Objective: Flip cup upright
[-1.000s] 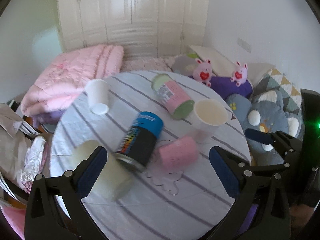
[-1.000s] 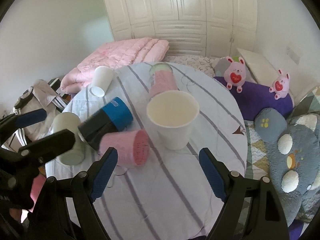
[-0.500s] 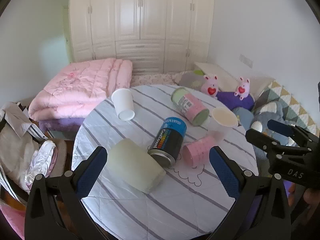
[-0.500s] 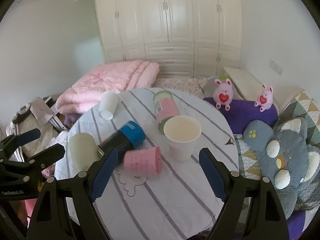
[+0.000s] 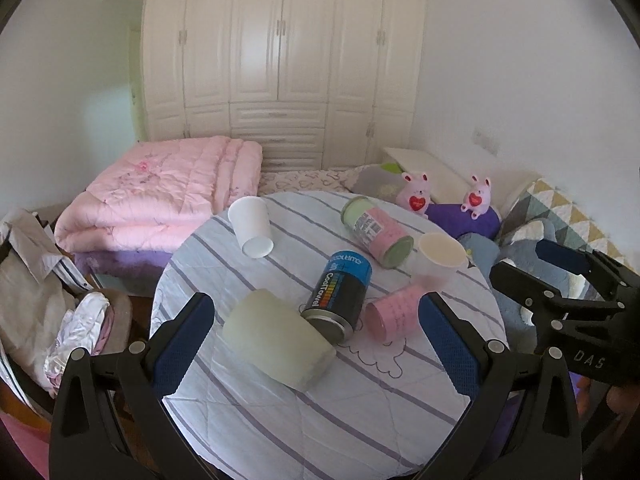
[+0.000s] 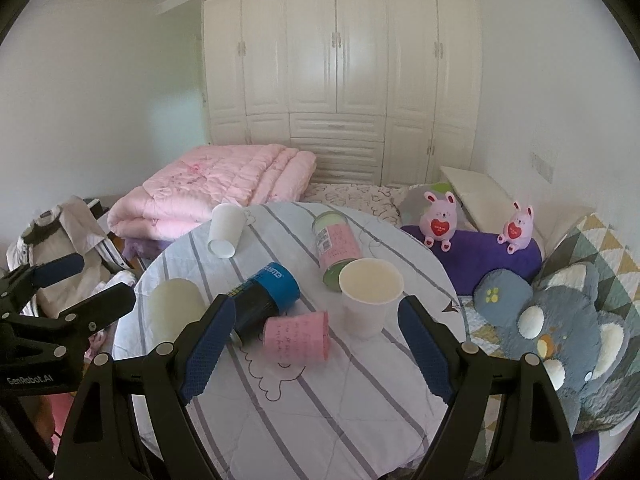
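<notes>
A white paper cup point(image 5: 440, 258) point(image 6: 370, 296) stands upright, mouth up, on the round striped table point(image 5: 320, 400) point(image 6: 340, 400). A second white cup point(image 5: 251, 226) point(image 6: 225, 230) lies tipped at the far left. A pink cup point(image 5: 394, 312) point(image 6: 296, 335) and a pale green cup point(image 5: 278, 338) point(image 6: 176, 314) lie on their sides. My left gripper point(image 5: 316, 344) is open and empty, raised above the near table edge. My right gripper point(image 6: 316, 344) is open and empty, raised behind the pink cup. Each gripper shows in the other's view, the right point(image 5: 560, 280) and the left point(image 6: 68, 292).
A black and blue can point(image 5: 340, 296) point(image 6: 264, 296) and a pink canister with green ends point(image 5: 378, 232) point(image 6: 336, 250) lie on the table. A folded pink quilt point(image 5: 160, 196) sits behind. Plush toys and cushions point(image 6: 560, 320) lie right. Clothes pile point(image 5: 36, 280) at left.
Both grippers have pulled up and back from the table, so everything looks smaller and farther. Both stay open and empty. The upright white cup stays standing.
</notes>
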`<state>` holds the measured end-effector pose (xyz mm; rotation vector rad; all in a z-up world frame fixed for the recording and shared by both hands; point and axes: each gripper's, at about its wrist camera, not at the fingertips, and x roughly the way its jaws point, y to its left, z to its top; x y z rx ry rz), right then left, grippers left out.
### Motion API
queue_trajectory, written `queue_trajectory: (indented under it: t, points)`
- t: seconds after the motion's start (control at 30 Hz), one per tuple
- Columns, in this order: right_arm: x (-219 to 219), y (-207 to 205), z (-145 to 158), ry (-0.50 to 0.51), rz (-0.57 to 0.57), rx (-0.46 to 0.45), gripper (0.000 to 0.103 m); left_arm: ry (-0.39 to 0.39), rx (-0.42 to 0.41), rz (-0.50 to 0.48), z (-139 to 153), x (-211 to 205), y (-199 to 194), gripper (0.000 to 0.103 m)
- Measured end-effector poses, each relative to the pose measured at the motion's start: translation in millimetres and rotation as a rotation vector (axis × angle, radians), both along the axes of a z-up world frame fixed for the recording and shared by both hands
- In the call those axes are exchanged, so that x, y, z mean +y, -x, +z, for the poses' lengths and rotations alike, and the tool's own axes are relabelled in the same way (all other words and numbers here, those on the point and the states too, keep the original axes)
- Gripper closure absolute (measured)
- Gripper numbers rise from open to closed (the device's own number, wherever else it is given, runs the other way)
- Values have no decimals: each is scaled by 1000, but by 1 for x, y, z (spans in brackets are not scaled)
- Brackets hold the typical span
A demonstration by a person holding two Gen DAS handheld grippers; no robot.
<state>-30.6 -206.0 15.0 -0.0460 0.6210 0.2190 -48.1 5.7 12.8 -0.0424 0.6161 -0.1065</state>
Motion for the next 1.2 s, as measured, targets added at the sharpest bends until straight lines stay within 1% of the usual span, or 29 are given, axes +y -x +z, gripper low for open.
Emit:
queue_trajectory:
  t: [0.23, 0.37, 0.53, 0.73, 0.8, 0.97, 1.2]
  points:
    - [4, 4, -1, 24, -4, -14, 18, -9, -6, -4, 0, -3, 2, 0]
    - [1, 3, -1, 18, -8, -14, 18, -28, -29, -10, 0, -7, 4, 0]
    - [-3, 5, -1, 13, -17, -28, 18, -31, -51, -21, 0, -12, 6, 0]
    - [-6, 8, -3, 18, -31, -71, 18, -37, -83, -29, 2, -18, 7, 0]
    - [-8, 10, -2, 4, -31, -96, 18, -41, -97, -28, 2, -19, 6, 0]
    - [-9, 12, -1, 6, -35, -152, 18, -61, -103, -28, -1, -25, 4, 0]
    - [-7, 9, -7, 24, -30, -176, 18, -53, -121, -44, -3, -29, 0, 0]
